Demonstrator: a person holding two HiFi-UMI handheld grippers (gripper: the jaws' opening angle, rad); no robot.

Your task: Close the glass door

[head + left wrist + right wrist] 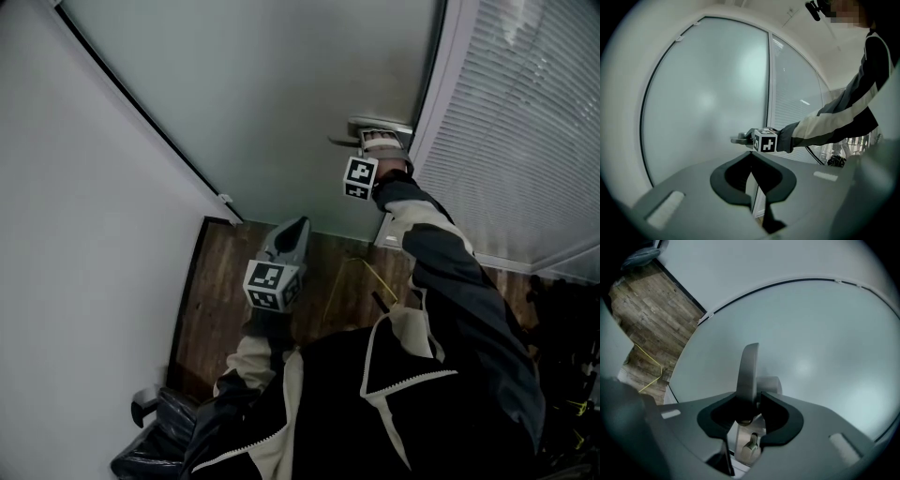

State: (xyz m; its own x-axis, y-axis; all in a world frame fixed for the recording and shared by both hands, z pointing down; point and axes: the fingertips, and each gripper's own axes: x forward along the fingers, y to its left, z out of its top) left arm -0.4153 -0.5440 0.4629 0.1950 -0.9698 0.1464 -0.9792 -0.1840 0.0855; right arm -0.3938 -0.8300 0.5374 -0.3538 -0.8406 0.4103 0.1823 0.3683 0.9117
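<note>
Facing a frosted, pale grey-green, dark-edged door (pixel 272 84), close ahead, beside a pane (pixel 525 122) with blinds. Gripping its silver lever handle (pixel 749 371) with the right gripper (pixel 379 142), jaws pressed on the lever near the door's right edge. Holding the left gripper (pixel 294 231) lower, above wood floor (pixel 234 281), apart from the door, jaws nearly together on nothing.
</note>
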